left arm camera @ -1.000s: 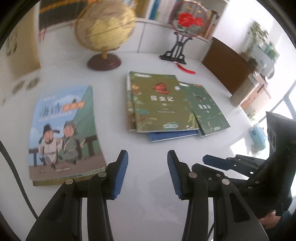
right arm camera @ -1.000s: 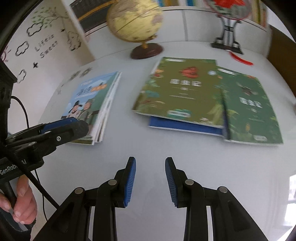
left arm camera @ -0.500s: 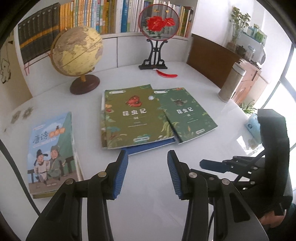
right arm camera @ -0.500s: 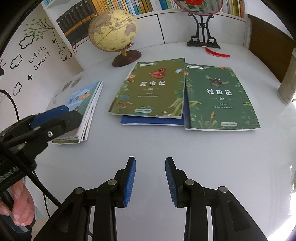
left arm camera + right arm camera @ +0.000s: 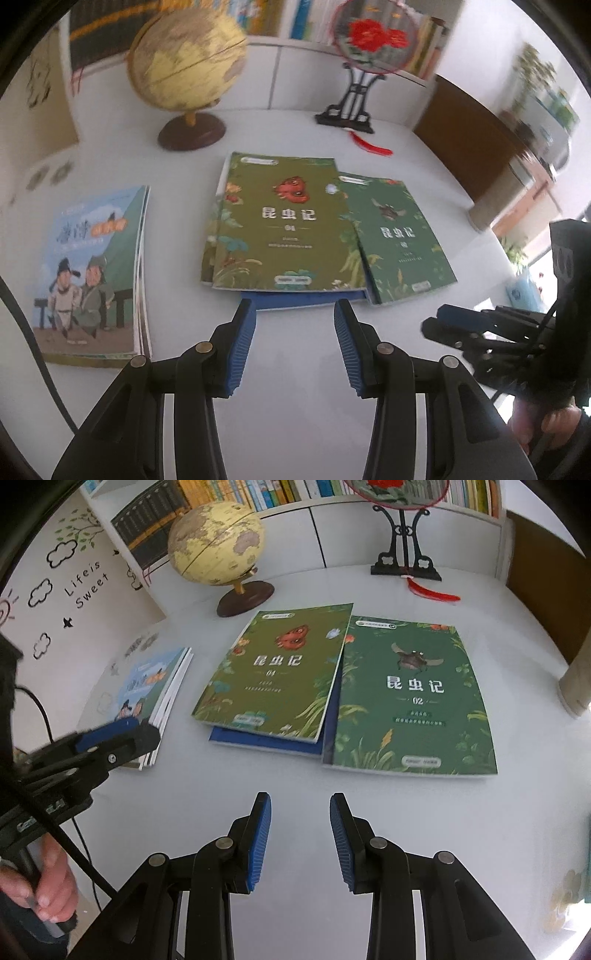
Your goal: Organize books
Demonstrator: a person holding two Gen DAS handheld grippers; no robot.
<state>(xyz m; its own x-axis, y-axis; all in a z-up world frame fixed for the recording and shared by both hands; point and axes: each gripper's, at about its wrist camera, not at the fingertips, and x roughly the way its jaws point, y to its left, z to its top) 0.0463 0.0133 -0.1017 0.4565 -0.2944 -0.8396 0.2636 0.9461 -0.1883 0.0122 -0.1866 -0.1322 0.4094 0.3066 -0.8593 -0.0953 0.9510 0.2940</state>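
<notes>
While both grippers' fingers (image 5: pixel 263 834) gape empty, books (image 5: pixel 280 672) just ahead, seemingly untouched.

Left view: from the left gripper (image 5: pixel 293 343), looking forward and steeply down along its fingers onto the white table (image 5: pixel 295 424); blurred.
Left view, ahead: olive book (image 5: pixel 284 225) just past the fingertips, globe (image 5: pixel 186 59) and fan stand (image 5: pixel 351 107) beyond, shelf at the far edge.
Left view, to the right: right gripper (image 5: pixel 439 323) seen side-on.
Right view: from the right gripper (image 5: pixel 300 834), same forward, downward slant; sharp.
Right view, ahead: dark green book (image 5: pixel 410 701) close beyond the fingertips.
Right view, to the left: left gripper (image 5: pixel 122 734) in a hand (image 5: pixel 51 878).
Shared: both green books, the blue book (image 5: pixel 266 740) under them, the cartoon book (image 5: pixel 147 686), globe, fan stand, table.
</notes>
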